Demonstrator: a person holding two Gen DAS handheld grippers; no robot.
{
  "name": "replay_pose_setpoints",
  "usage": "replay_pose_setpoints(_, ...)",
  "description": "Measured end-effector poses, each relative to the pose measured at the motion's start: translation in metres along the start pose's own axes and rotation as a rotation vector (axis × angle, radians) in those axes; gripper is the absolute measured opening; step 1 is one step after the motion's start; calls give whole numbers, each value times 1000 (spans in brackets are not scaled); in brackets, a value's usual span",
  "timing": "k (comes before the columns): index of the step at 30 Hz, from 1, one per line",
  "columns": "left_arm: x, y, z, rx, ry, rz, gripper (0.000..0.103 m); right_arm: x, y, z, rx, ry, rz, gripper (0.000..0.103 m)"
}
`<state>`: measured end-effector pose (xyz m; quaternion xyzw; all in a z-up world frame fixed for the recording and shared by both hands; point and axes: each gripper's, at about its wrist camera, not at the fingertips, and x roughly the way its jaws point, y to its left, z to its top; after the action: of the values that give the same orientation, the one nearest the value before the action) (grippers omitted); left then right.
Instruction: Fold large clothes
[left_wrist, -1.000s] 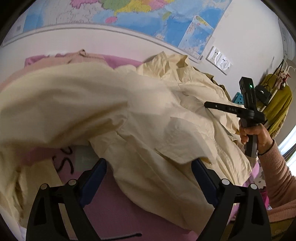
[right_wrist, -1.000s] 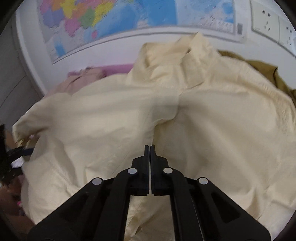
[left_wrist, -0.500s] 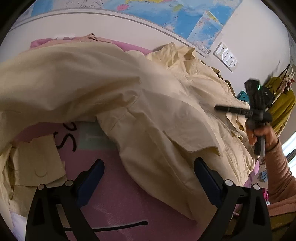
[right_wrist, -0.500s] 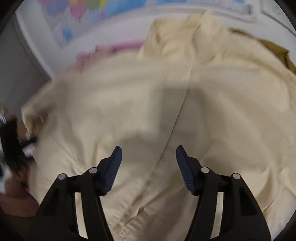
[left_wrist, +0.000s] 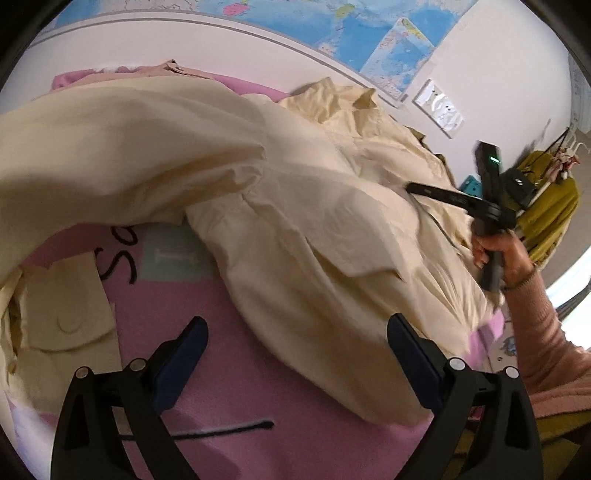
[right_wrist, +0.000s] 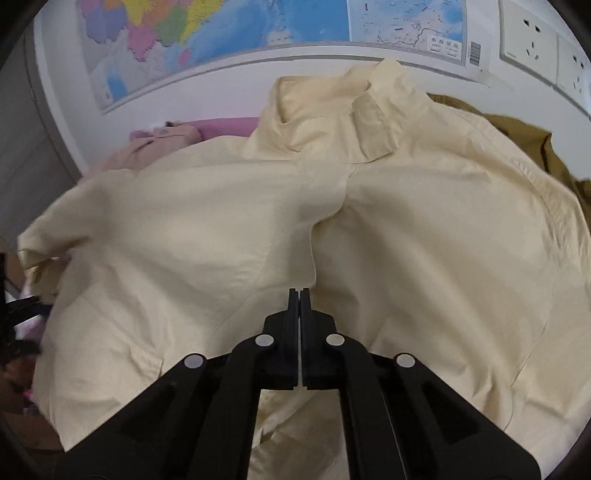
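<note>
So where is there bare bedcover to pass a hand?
One patch: pink bedcover ahead of the open left claw, bordered by the cream shirt, its loose sleeve and a black cord. Everywhere else the shirt covers it, right up to the wall.

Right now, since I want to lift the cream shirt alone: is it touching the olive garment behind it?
Touching. The right wrist view shows the cream shirt with its shoulder lying over the edge of the olive garment, no gap between them.

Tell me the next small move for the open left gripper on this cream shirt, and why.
Probably lower the left gripper onto the cream shirt's near edge and close. Its jaws stand wide over the pink cover, gripping nothing. The right gripper has just closed; whether it pinches cloth is unclear.
</note>
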<state>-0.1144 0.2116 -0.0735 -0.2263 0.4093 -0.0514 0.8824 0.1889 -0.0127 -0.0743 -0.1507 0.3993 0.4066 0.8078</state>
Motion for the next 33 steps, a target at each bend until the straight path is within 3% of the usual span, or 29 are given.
replay_pose_setpoints(3, 7, -7, -7, -2, 49, -56, 96, 17, 3, 5, -2, 20, 11, 1)
replay_pose_setpoints(7, 14, -24, -16, 45, 65, -72, 96, 12, -1, -2, 13, 34, 0, 2)
replay_pose_setpoints(9, 19, -30, -16, 38, 56, -76, 96, -10, -11, -8, 44, -1, -5, 9)
replay_pose_setpoints(10, 21, -34, -16, 44, 53, -68, 95, -29, -22, -11, 89, -36, 29, 22)
replay_pose_setpoints(11, 24, -37, -16, 47, 49, -61, 91, -43, -27, -14, 110, -61, 48, 32)
replay_pose_setpoints(12, 27, -40, -15, 53, 43, -47, 81, -63, -33, -21, 122, -96, 55, 34)
replay_pose_setpoints(15, 32, -46, -13, 65, 38, -4, 59, -118, -49, -53, 148, -170, 56, 44)
replay_pose_setpoints(16, 34, -47, -13, 67, 39, 10, 56, -138, -57, -72, 176, -189, 46, 51)
replay_pose_setpoints(18, 35, -47, -10, 62, 37, 18, 49, -162, -72, -103, 224, -196, 25, 55)
replay_pose_setpoints(20, 34, -44, -8, 45, 32, 16, 42, -179, -90, -142, 289, -180, -32, 72)
replay_pose_setpoints(21, 34, -43, -6, 33, 30, 12, 37, -184, -100, -160, 334, -168, -54, 74)
replay_pose_setpoints(24, 35, -42, -3, 19, 31, 6, 36, -184, -124, -204, 474, -129, -30, 77)
replay_pose_setpoints(26, 35, -41, -4, 11, 34, 7, 36, -173, -131, -216, 503, -113, 56, 83)
replay_pose_setpoints(27, 35, -41, -4, 6, 36, 7, 36, -166, -133, -219, 519, -99, 43, 84)
replay_pose_setpoints(28, 35, -41, -4, 2, 36, 10, 36, -160, -134, -221, 538, -94, 54, 76)
replay_pose_setpoints(29, 35, -40, -4, -1, 36, 9, 36, -159, -132, -220, 536, -112, 86, 51)
replay_pose_setpoints(30, 34, -40, -4, -5, 34, 8, 32, -156, -129, -219, 540, -114, 150, 37)
replay_pose_setpoints(32, 29, -36, -1, -31, 30, -3, 20, -158, -121, -217, 559, -132, 204, 21)
replay_pose_setpoints(33, 24, -34, 2, -46, 21, -17, 12, -164, -114, -215, 563, -153, 244, 20)
